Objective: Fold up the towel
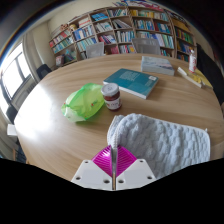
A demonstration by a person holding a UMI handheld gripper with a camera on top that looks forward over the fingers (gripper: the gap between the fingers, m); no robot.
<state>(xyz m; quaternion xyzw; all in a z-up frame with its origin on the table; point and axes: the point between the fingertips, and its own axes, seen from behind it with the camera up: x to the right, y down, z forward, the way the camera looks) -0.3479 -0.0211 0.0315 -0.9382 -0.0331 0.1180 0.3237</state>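
Between the nearly closed tool (115, 160) fingers, the grey towel's (160, 138) edge is pinched; no readable writing.

towel (160, 140) on table (50, 125) ahead of fingers, jar (111, 96) beyond it, book (132, 82) behind jar

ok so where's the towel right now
In the gripper view the towel lies on the round table, just ahead and right of the shut fingers, nearer than the jar.

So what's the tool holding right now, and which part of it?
The tool is shut on the towel, pinching its near left edge between the pink pads; the rest lies on the table.
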